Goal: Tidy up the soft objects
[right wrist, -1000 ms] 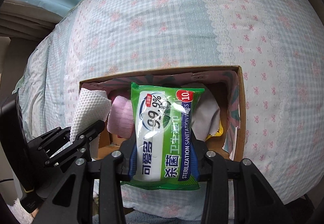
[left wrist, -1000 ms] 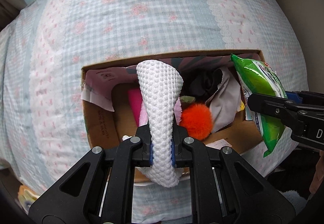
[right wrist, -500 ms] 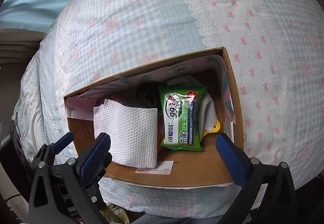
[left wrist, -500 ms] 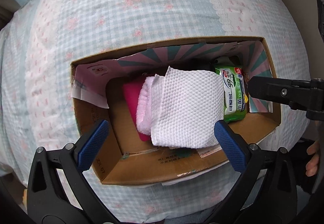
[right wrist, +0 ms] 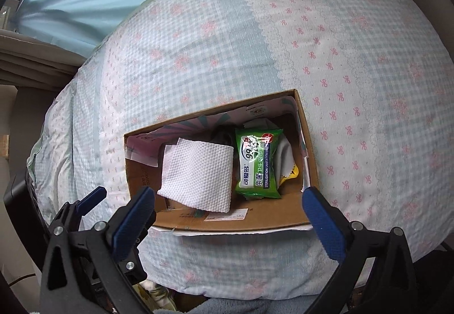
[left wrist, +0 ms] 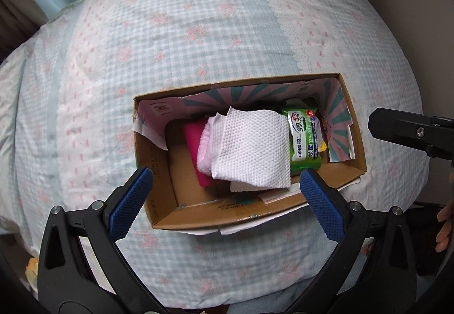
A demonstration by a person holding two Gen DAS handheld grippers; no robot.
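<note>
- Looking along the left hand-held gripper point(left wrist: 224, 189), its two blue-padded fingers point(left wrist: 129, 201) stood spread wide with nothing between them, above the near wall of an open cardboard box point(left wrist: 159, 200) that sat on a bed with a checked, flower-printed quilt point(left wrist: 176, 38).
- Inside the box, a white embossed paper towel point(left wrist: 251, 148) lay on top, overlapping a pale pink cloth point(left wrist: 205, 148) and a magenta cloth point(left wrist: 194, 140) to its left; a green pack of sanitizing wipes point(left wrist: 306, 138) lay just beside its right edge. One black finger of the right hand-held gripper point(left wrist: 411, 133) reached in from the right edge.
- Looking along the right hand-held gripper point(right wrist: 228, 213), its fingers point(right wrist: 323, 221) were likewise spread apart and empty, over the box's point(right wrist: 308, 149) near wall. The paper towel point(right wrist: 197, 175) lay left of the wipes pack point(right wrist: 258, 165), which rested on a grey cloth point(right wrist: 283, 156). The left hand-held gripper's blue pad point(right wrist: 92, 197) showed at lower left.
</note>
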